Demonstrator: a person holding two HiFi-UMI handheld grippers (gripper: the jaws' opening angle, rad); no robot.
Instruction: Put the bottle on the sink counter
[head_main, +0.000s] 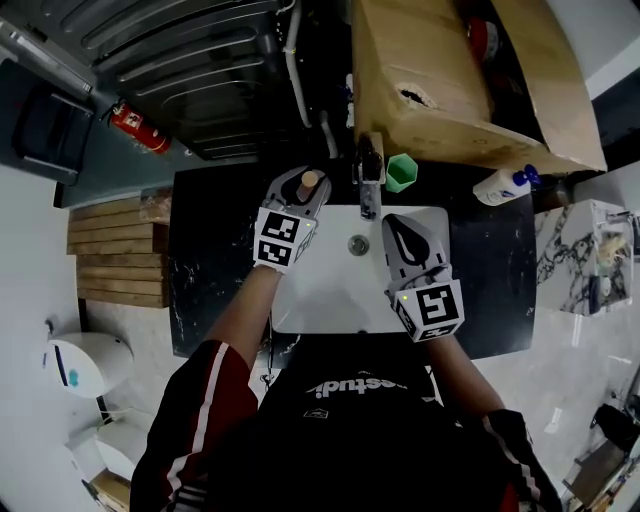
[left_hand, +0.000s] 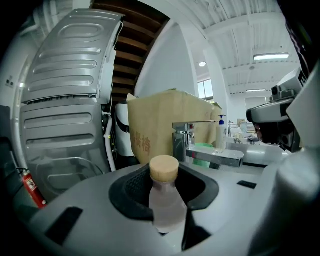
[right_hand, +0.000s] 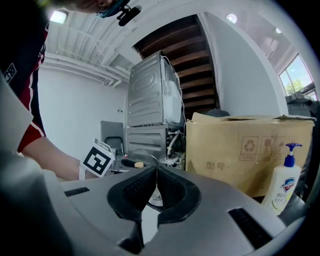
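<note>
With the left gripper (head_main: 301, 194) clamped on the cork-topped bottle (left_hand: 166, 199) above the sink's (head_main: 330, 300) left rim beside the tap (head_main: 369, 182), and the right gripper (head_main: 405, 232) closed on nothing, the bottle best went upright onto the dark counter (head_main: 215, 250), its base flat before release.

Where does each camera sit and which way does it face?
Head view: on the head, steeply down at white sink basin; torso, arms, left gripper, right gripper.
Left gripper view: along its jaws, clamping clear tan-capped bottle, toward chrome tap.
Right gripper view: along its shut jaws toward brown cardboard box; forearm shows.
All share the box.
</note>
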